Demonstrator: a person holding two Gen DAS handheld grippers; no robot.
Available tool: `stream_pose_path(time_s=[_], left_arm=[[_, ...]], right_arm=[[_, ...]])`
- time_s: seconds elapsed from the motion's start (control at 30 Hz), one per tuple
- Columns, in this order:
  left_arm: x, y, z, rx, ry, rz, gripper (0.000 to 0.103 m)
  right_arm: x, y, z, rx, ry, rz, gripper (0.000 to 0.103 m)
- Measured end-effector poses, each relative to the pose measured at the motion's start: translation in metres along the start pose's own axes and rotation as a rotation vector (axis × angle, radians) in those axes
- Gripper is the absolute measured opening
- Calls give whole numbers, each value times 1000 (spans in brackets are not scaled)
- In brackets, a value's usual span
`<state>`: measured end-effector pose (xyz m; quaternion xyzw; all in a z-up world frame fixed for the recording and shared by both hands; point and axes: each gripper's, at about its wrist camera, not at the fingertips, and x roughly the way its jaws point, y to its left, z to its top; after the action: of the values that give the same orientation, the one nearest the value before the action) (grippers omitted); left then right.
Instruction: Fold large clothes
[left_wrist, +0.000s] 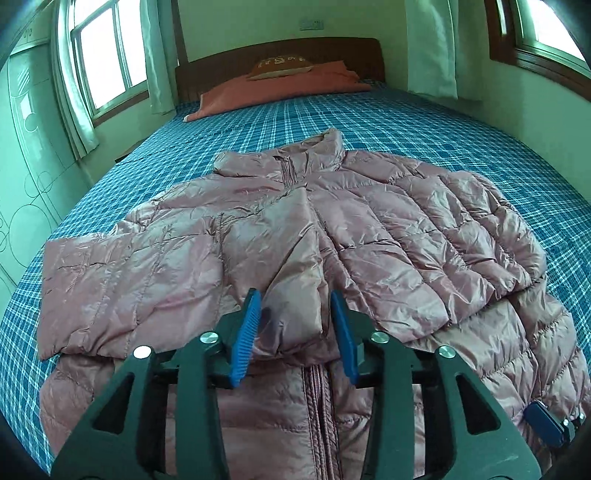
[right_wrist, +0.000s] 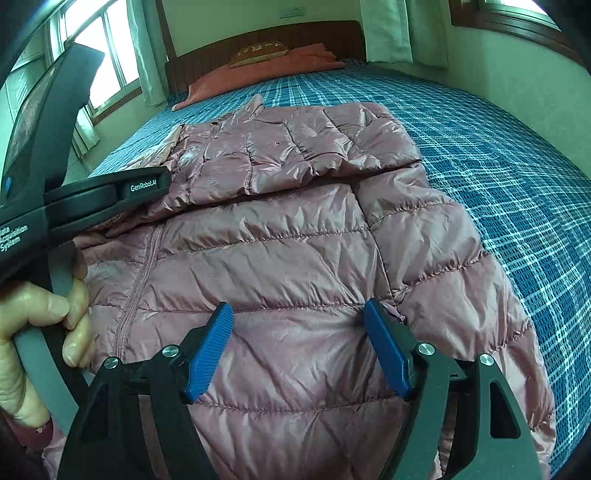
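A pink quilted puffer jacket (left_wrist: 369, 236) lies front up on the bed, zipper toward me, both sleeves folded across its chest. My left gripper (left_wrist: 295, 306) is open, its blue fingers on either side of the left sleeve's cuff end (left_wrist: 295, 317), low over it. My right gripper (right_wrist: 299, 321) is open over the jacket's lower right front panel (right_wrist: 295, 266), near the side seam, holding nothing. The right gripper's blue fingertip also shows in the left wrist view (left_wrist: 545, 426) at the jacket's right hem. The left gripper's black body (right_wrist: 85, 199) and the hand holding it show in the right wrist view.
The bed has a blue plaid sheet (left_wrist: 480, 147) with room beyond and to the right of the jacket. An orange pillow (left_wrist: 280, 88) and a brown cushion lie by the wooden headboard (left_wrist: 280, 55). Windows with curtains stand on both sides.
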<state>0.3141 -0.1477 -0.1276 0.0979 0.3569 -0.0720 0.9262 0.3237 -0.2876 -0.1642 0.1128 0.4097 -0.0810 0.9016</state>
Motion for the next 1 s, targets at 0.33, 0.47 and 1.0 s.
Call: stream_pose_path(time_s=[0.33, 0.47, 1.0], left_arm=[[-47, 50, -4, -62, -54, 5, 53], [-50, 82, -8, -103, -42, 43, 53], [-27, 184, -19, -237, -1, 172, 53]], right_arm=[[1, 6, 2, -22, 16, -37, 72], [-12, 17, 15, -15, -4, -46, 72], [80, 119, 109, -67, 88, 103, 69]])
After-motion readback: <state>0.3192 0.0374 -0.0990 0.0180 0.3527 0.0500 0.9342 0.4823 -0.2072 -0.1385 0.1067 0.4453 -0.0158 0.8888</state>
